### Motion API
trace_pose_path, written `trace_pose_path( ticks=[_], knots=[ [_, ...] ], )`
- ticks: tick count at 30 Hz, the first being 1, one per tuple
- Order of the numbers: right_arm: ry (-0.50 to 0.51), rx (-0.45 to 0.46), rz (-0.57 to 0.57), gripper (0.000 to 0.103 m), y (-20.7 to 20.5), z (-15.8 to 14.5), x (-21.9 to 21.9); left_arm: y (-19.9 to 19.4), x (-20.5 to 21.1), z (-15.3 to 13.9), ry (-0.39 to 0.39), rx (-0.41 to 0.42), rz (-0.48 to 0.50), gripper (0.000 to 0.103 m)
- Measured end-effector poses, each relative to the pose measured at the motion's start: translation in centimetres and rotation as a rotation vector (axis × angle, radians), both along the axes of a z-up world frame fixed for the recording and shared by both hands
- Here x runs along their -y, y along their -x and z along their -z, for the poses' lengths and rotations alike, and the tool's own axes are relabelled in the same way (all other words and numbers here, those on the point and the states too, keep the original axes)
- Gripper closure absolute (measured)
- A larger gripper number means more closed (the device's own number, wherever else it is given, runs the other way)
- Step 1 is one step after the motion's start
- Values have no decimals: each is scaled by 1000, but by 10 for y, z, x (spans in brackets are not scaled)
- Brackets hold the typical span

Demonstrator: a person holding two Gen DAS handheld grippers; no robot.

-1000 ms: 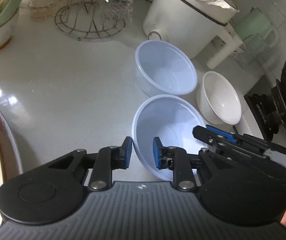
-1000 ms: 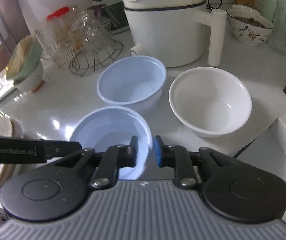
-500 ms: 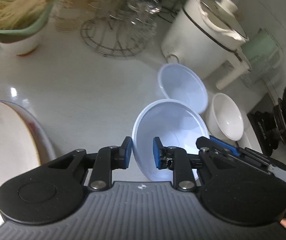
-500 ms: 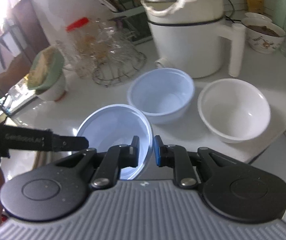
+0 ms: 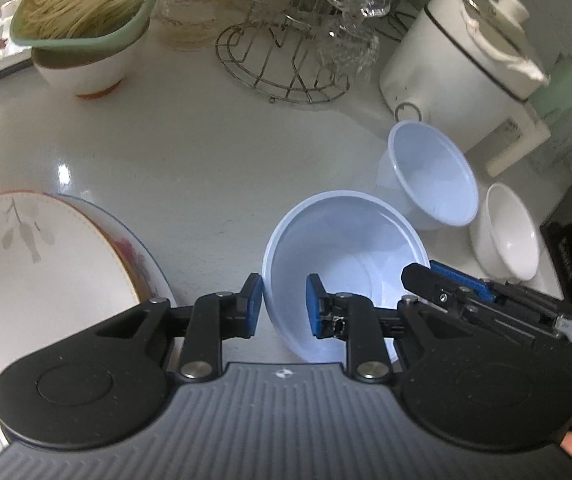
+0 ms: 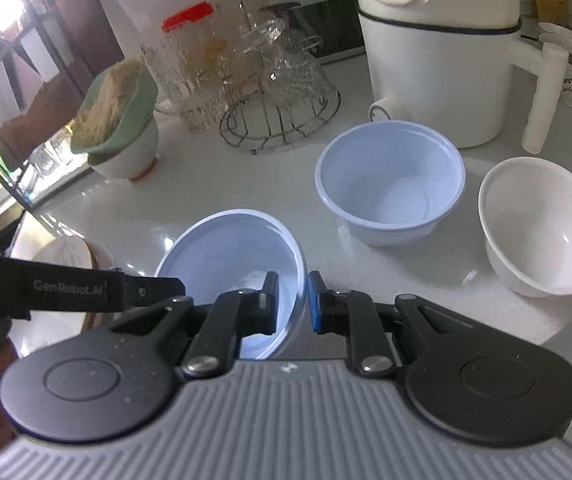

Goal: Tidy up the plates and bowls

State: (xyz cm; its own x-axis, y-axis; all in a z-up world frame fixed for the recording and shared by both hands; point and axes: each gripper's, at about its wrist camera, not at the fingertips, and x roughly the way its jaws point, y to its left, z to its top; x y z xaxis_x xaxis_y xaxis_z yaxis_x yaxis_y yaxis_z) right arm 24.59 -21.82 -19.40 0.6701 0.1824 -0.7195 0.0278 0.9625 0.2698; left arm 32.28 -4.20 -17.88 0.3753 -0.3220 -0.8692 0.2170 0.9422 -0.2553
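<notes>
Bowl (image 5: 346,264) hangs tilted between us, both grippers pinching opposite rim walls: left gripper (image 5: 284,306), right gripper (image 6: 291,302). Second blue bowl (image 6: 390,180) sits beyond it, nearer our right gripper.

a white electric cooker (image 6: 438,60) stands at the counter's (image 5: 206,152) back edge, beside a wire rack of glassware (image 6: 282,96) and a red-lidded jar (image 6: 188,40).
</notes>
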Motion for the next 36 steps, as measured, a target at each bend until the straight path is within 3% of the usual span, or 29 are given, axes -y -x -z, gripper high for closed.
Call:
trace_pose_path(
  ticks=[7, 13, 18, 27, 34, 36],
  knots=[
    [-14, -22, 1, 85, -7, 5, -2, -8, 0, 3, -13, -13, -9, 76],
    [-24, 10, -1, 83, -6, -1, -2, -12, -5, 2, -10, -22, -17, 75],
    [-27, 41, 16, 83, -5, -8, 1, -16, -11, -6, -8, -5, -46, 59],
    [25, 100, 21, 83, 3, -41, 8, -13, -15, -45, 25, 63, -53, 57],
    [-16, 146, 31, 83, 21, -75, 20, -1, -12, -86, 67, 110, -33, 57],
    [-19, 159, 33, 83, 26, -83, 22, 5, -13, -100, 89, 158, -46, 57]
  ],
)
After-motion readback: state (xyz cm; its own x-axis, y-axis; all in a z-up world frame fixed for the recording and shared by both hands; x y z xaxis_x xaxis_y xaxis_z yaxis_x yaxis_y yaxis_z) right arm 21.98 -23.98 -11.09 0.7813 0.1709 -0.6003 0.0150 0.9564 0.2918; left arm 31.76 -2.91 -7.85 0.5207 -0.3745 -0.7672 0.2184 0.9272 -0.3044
